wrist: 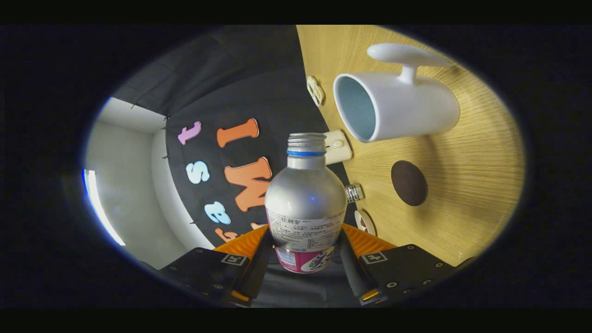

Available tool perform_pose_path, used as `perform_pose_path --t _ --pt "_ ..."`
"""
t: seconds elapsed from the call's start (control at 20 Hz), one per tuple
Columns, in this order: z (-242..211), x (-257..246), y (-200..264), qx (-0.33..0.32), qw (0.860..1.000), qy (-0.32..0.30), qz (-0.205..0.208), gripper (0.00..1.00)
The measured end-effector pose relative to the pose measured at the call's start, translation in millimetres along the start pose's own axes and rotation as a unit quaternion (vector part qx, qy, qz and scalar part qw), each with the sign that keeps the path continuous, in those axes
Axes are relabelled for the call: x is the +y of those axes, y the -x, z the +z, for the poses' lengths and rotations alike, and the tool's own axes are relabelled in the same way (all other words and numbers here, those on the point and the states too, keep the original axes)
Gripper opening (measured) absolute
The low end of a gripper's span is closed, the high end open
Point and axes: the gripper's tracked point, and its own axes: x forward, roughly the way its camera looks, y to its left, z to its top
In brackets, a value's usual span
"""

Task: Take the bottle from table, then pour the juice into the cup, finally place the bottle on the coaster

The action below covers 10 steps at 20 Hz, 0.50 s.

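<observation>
- The tool (pixel 305 245) is clamped on the bottle (pixel 305 203): both fingers press against its lower body, one on each flank, at the level of the label.
- The bottle is silver with a blue ring under its threaded neck; the cap is off and the mouth is open. It stands straight out ahead between the fingers, lifted clear of the counter (pixel 462 175).
- The whole scene looks rolled, so the wooden counter runs along the far side of the bottle as a tilted plane.
- The white cup (pixel 393 106) stands on the counter beyond the fingertips, off to one side of the bottle's mouth and apart from it. Its handle points away from the bottle. The inside shows pale blue; I cannot tell whether any liquid is in it.
- The dark round coaster (pixel 409 182) lies bare on the counter, nearer the tool than the cup and apart from both cup and bottle.
- A small white switch-like box (pixel 336 146) sits just behind the bottle's neck, at the counter's edge.
- Nothing stands between the bottle's mouth and the cup.
</observation>
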Motion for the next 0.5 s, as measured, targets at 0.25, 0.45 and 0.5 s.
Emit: perform_pose_path --t 0.25,0.45,0.5 --pt "2.4 0.5 3.1 -0.002 1.000 -0.018 0.005 0.74" --pt "2.6 1.1 2.1 -0.002 1.000 -0.021 0.007 0.74" --pt "3.4 1.7 2.7 -0.002 1.000 -0.021 0.007 0.74"
